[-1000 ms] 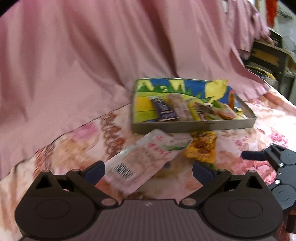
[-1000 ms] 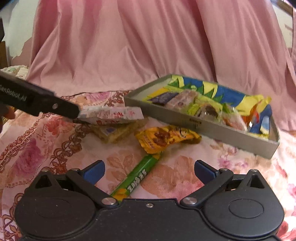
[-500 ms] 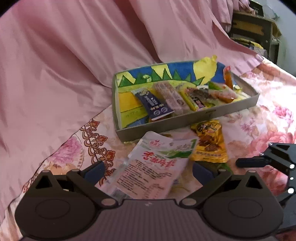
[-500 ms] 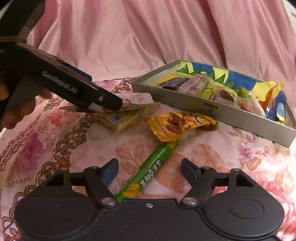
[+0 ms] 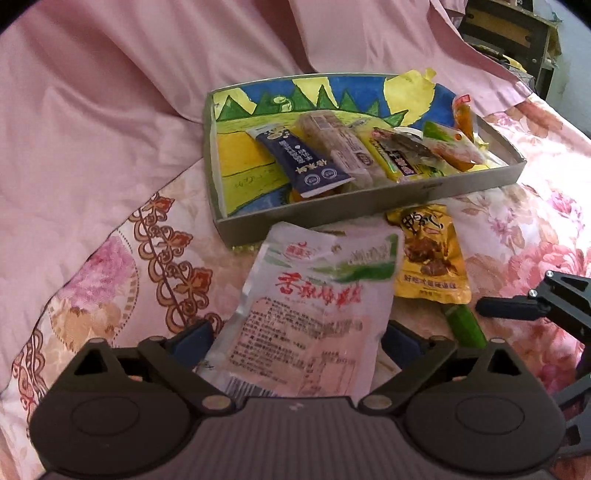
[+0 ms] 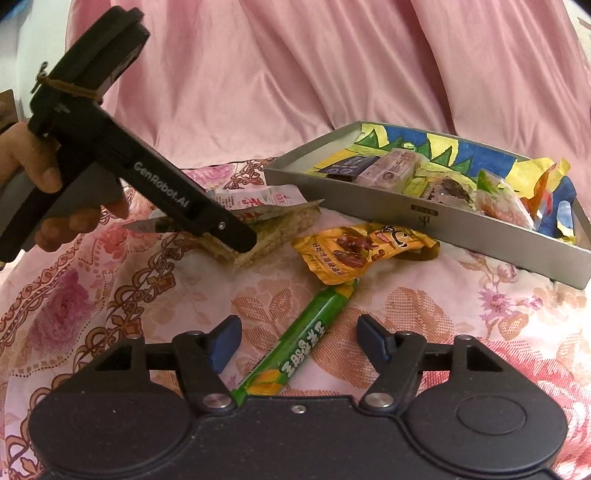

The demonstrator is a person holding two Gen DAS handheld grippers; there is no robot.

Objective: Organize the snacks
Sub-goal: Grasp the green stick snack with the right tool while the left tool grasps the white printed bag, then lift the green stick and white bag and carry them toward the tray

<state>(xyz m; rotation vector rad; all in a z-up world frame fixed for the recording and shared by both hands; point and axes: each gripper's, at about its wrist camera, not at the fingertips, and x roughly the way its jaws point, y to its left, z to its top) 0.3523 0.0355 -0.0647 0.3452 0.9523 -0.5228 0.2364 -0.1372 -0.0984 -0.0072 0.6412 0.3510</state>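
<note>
A grey tray [image 5: 332,218] [image 6: 424,225] with a painted lining holds several snack packets. My left gripper [image 5: 295,338] [image 6: 236,240] is open around the near end of a white snack pouch [image 5: 314,306] [image 6: 266,199], which lies on a pale wafer bar [image 6: 273,240]. A yellow packet [image 5: 428,258] [image 6: 354,251] lies in front of the tray. A green stick [image 5: 465,325] [image 6: 306,339] runs from under it towards my right gripper [image 6: 299,347], which is open with the stick's near end between its fingers.
A floral cloth [image 6: 480,332] covers the surface. A pink sheet [image 5: 110,110] is draped behind and to the left of the tray. Dark furniture [image 5: 517,29] stands at the far right.
My left gripper has moved forward and down over the white pouch, which now lies flatter on the bar. My right gripper has moved onto the green stick and its fingers have narrowed.
</note>
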